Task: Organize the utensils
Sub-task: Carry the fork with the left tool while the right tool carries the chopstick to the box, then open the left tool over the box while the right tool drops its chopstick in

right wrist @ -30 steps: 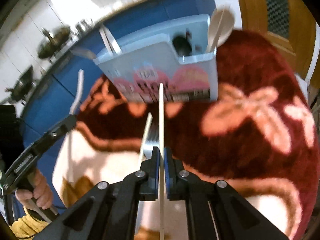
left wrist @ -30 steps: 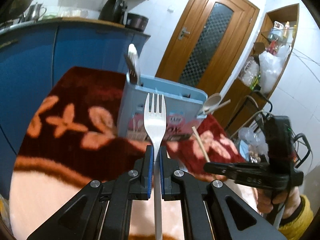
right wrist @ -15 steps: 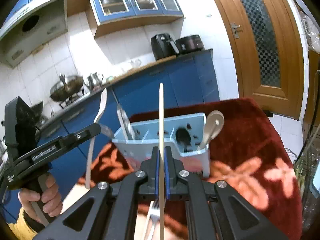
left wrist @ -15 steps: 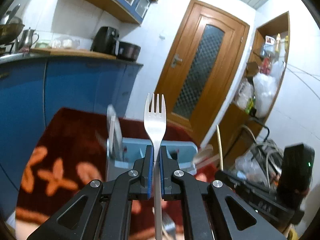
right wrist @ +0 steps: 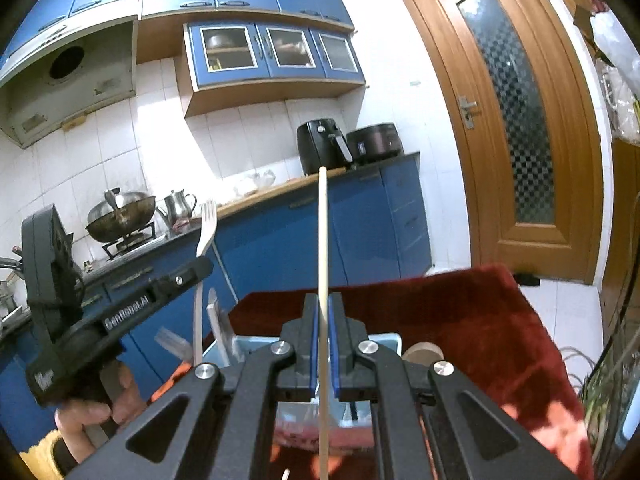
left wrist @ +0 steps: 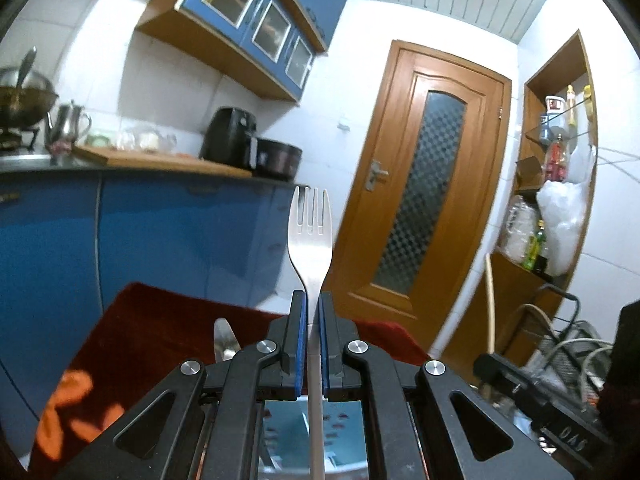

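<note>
A table draped in a deep red plush cloth with orange flower motifs (right wrist: 460,320) fills the lower part of both wrist views, and on it stands a pale blue plastic utensil caddy with a pink printed front (right wrist: 386,341) — only its rim and scraps of its wall show past the tools. In one compartment at its left end, flat silver-coloured utensils (right wrist: 218,330) stand upright; a round wooden spoon bowl (right wrist: 422,351) peeks up at its right end.

The left gripper (left wrist: 313,334), a black two-finger tool with blue pads, has its jaws pinching the neck of a plain stainless-steel fork (left wrist: 310,236), tines pointing up and away, handle running down between the fingers above the caddy. The right gripper (right wrist: 324,342), a matching tool, has its jaws pinching a single slim pale wooden chopstick (right wrist: 322,240), likewise held upright, its lower end reaching down toward the caddy's front.

Both pieces are lifted clear of the cloth and poised over or just in front of the caddy, so the step in hand appears to be the carry-and-align before dropping each into a slot. The next move calls for lowering each handle-end into a free compartment — which slot sits under either tool cannot be told, as the fingers hide the openings — then easing the jaws apart only once the piece is inside the wall. Another pale stick tip (right wrist: 285,474) shows at the bottom edge of the right view.
</note>
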A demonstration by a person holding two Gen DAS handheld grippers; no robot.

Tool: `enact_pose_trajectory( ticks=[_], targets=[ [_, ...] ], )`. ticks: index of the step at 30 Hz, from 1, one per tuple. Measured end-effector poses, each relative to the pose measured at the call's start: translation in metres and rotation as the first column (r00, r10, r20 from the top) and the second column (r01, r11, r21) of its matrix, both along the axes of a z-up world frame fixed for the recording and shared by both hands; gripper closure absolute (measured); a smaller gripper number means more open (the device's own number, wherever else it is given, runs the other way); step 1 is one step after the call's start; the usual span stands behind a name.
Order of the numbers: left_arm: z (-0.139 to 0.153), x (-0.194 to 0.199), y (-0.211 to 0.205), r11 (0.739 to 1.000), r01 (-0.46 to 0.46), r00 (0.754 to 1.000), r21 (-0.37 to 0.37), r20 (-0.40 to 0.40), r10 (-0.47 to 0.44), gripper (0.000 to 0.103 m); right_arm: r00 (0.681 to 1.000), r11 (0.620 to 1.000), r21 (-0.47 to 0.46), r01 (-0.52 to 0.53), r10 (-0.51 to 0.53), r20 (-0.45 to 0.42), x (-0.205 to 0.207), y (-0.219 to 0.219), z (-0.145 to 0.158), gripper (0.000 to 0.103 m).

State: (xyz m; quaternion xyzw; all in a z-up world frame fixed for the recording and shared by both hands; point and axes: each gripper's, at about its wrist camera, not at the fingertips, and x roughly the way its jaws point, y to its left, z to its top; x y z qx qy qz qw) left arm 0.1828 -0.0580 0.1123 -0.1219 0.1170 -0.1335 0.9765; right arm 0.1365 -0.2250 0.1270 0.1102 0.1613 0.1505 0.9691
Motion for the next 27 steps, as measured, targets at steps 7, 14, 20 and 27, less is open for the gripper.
enact_pose_trajectory(
  ticks=[7, 14, 20, 27],
  targets=[
    [-0.017, 0.008, -0.008, 0.996, -0.064, 0.997, 0.064, 0.054, 0.061, 0.097, 0.997, 1.000, -0.011, 0.017, -0.016, 0.070, 0.021, 0.004, -0.004, 0.097],
    [-0.028, 0.002, -0.019, 0.982, -0.132, 0.981, 0.131, 0.159, 0.111, 0.097, 0.991, 0.994, -0.097, 0.054, -0.042, 0.125, 0.034, 0.018, -0.017, 0.097],
    [-0.030, -0.002, -0.019, 0.978, -0.158, 0.972, 0.139, 0.197, 0.129, 0.097, 0.991, 0.992, -0.111, 0.068, -0.055, 0.122, 0.043, 0.014, -0.029, 0.097],
    [-0.030, -0.007, -0.019, 0.981, -0.136, 0.976, 0.139, 0.191, 0.108, 0.097, 0.994, 0.994, -0.105, 0.041, -0.030, 0.106, 0.036, 0.012, -0.031, 0.093]
  ],
)
